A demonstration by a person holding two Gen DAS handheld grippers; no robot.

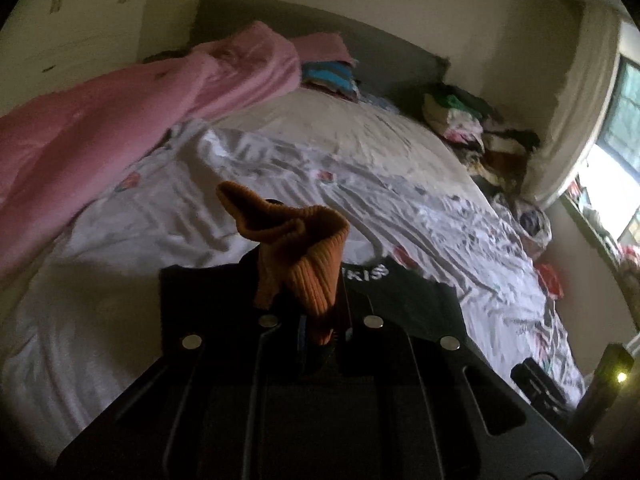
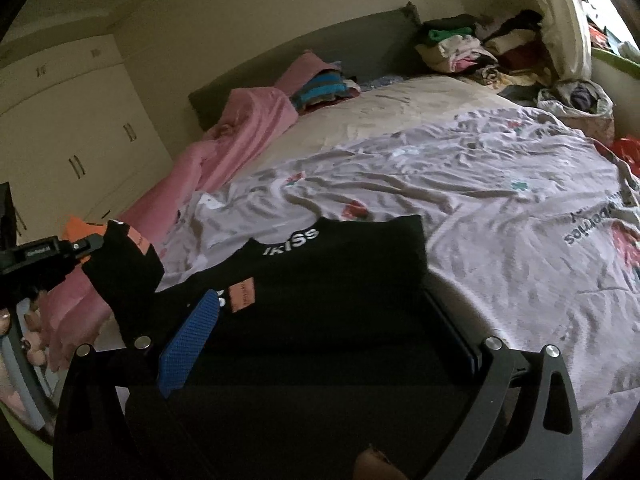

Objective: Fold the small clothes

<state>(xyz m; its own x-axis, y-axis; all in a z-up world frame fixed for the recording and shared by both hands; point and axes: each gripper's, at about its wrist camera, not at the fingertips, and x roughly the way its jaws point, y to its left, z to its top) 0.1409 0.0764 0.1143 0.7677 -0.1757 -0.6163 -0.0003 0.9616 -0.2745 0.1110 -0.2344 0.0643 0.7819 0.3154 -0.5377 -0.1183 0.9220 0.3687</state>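
A small black garment with white lettering and an orange patch lies on the bed sheet. Its orange ribbed cuff is pinched in my left gripper, which is shut on it and holds the sleeve up off the bed. In the right wrist view the left gripper shows at the far left with the lifted black sleeve. My right gripper is open, its blue-padded finger over the garment's left part and the other finger at the garment's right edge.
A pink blanket runs along the bed's left side. Folded clothes lie by the grey headboard. A pile of clothes sits at the far right corner. Wardrobes stand at the left, a window at the right.
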